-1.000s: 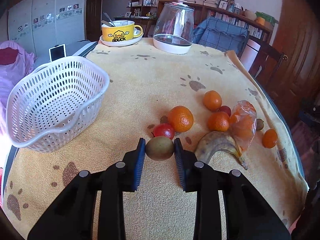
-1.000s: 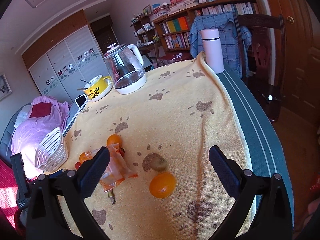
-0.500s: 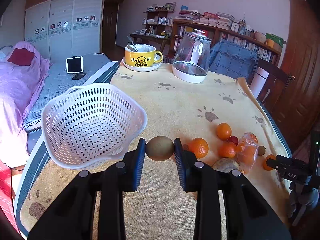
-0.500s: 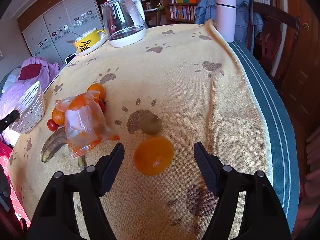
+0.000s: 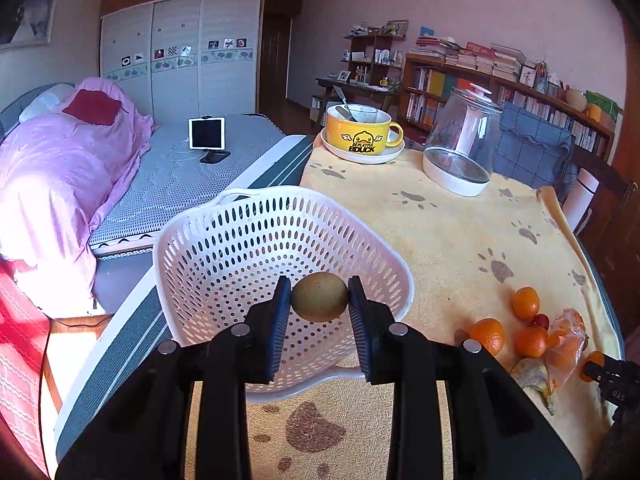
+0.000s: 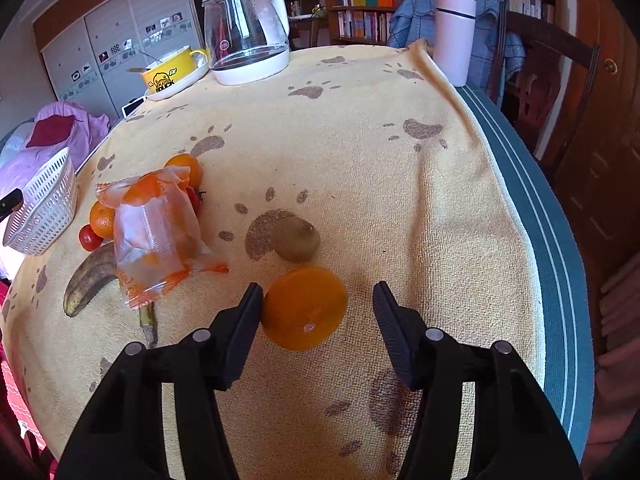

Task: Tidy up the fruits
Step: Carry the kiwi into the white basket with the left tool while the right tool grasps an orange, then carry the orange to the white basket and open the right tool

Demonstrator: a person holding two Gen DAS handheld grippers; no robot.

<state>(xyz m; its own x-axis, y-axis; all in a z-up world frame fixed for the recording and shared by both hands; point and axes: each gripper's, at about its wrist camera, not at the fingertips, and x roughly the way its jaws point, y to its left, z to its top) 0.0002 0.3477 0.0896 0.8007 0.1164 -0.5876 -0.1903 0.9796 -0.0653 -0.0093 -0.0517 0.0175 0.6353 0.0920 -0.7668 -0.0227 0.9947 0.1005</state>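
Note:
My left gripper (image 5: 319, 300) is shut on a brown kiwi (image 5: 319, 297) and holds it over the white perforated basket (image 5: 224, 240) at the table's left edge. My right gripper (image 6: 318, 310) is open around an orange (image 6: 304, 314) lying on the yellow towel; the left finger touches it, the right finger stands apart. A second kiwi (image 6: 296, 238) rests just beyond that orange. Left of it lie a clear snack bag (image 6: 154, 228), a dark banana (image 6: 90, 278), more oranges (image 6: 102, 220) and a small tomato (image 6: 89, 238).
A glass kettle (image 6: 248, 36), a yellow duck mug on a saucer (image 6: 172, 72) and a pale tumbler (image 6: 454, 36) stand at the far end. The basket (image 6: 44, 212) sits at the left table edge beside a bed (image 5: 60, 168). A chair (image 6: 540, 72) stands far right.
The left gripper has carried the kiwi from beside the basket to above its inside. The right gripper has moved down and forward so the orange now lies between its fingers.

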